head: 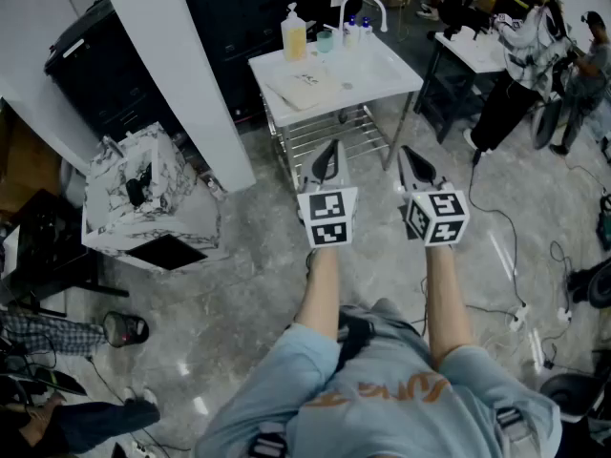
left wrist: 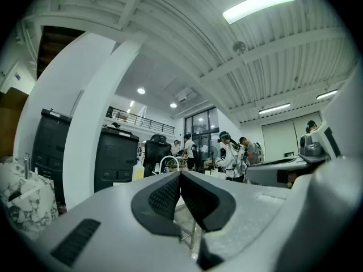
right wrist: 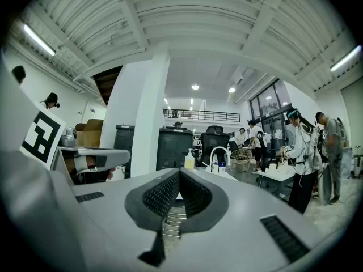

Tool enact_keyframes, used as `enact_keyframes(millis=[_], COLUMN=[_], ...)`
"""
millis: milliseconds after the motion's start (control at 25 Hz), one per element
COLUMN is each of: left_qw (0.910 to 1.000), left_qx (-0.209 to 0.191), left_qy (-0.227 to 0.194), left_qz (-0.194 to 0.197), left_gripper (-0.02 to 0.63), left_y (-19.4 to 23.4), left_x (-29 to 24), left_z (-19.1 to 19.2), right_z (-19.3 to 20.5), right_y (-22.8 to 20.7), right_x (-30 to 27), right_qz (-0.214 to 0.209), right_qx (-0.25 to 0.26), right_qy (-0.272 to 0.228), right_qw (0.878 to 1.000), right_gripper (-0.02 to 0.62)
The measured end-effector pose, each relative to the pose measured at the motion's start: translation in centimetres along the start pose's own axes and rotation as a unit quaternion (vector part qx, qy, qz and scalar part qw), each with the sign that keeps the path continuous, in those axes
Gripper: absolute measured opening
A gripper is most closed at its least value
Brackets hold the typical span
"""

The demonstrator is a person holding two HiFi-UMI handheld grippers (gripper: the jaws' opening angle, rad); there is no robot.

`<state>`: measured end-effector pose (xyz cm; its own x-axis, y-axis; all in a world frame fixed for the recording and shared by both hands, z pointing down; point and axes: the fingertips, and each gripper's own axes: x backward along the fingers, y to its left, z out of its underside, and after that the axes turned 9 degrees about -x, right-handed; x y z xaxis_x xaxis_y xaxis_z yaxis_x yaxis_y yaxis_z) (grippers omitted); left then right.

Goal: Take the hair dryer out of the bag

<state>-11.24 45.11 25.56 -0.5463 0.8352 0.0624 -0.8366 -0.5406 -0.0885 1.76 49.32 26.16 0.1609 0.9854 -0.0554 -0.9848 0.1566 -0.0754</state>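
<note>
Dryer trouble comes first: I cannot say for sure where the hair dryer is. My best guess is the dark thing (head: 136, 191) poking out of the top of the marbled bag (head: 143, 213). That bag stands well off to the person's left, on the other side of the white pillar (head: 181, 74) from the table. If the guess is wrong, the hunt goes to the wrong spot. Both tools point the other way, at the white table (head: 387, 65) with its tap (head: 365, 6), soap bottle (head: 293, 34) and flat pale sheet (head: 304, 86), so the person must turn and walk over before anything can be grabbed. The bag looks soft. A pull on the dryer could drag the whole bag along or tip it over if the other tool does not hold it down. Wires (head: 501, 246) lie on the floor at the right and could catch a foot. The left gripper (head: 327, 158) and the right gripper (head: 416, 168) are held out in front, side by side and a little apart, both level, with the arms reaching out from the person's middle. Each one has its jaws pressed tight together with nothing in between — they must open up before they can take hold of anything.
</note>
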Motion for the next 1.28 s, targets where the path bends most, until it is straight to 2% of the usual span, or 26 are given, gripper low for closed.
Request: enact_keyframes(millis=[280,440,640,1280], left_qw=[1.0,1.0,0.9999,0.9993], left_qx=[0.002,0.003,0.009,0.018], left_qy=[0.001,0.0,0.0,-0.03], left_qz=[-0.004,-0.004,-0.013,-0.017], left_gripper=[0.002,0.002,0.002,0.002], left_y=[0.8,1.2,2.4,4.5], left_x=[0.1,0.3,0.4,-1.4], left_z=[0.0,0.2,0.3,-1.7], right_z=[0.1,-0.2,0.2,-3.1], right_y=[0.7,0.4,0.0,-0.6], right_x=[-0.2,-0.2,-0.4,-2.1], right_qz=[-0.004,0.007,0.02,0.018], right_qx=[0.003,-0.032,-0.036,-0.013], right_qy=[-0.004,-0.026,-0.015,-0.034], right_qw=[1.0,0.999,0.999,0.999], right_gripper=[-0.005,-0.003,-0.002,-0.002])
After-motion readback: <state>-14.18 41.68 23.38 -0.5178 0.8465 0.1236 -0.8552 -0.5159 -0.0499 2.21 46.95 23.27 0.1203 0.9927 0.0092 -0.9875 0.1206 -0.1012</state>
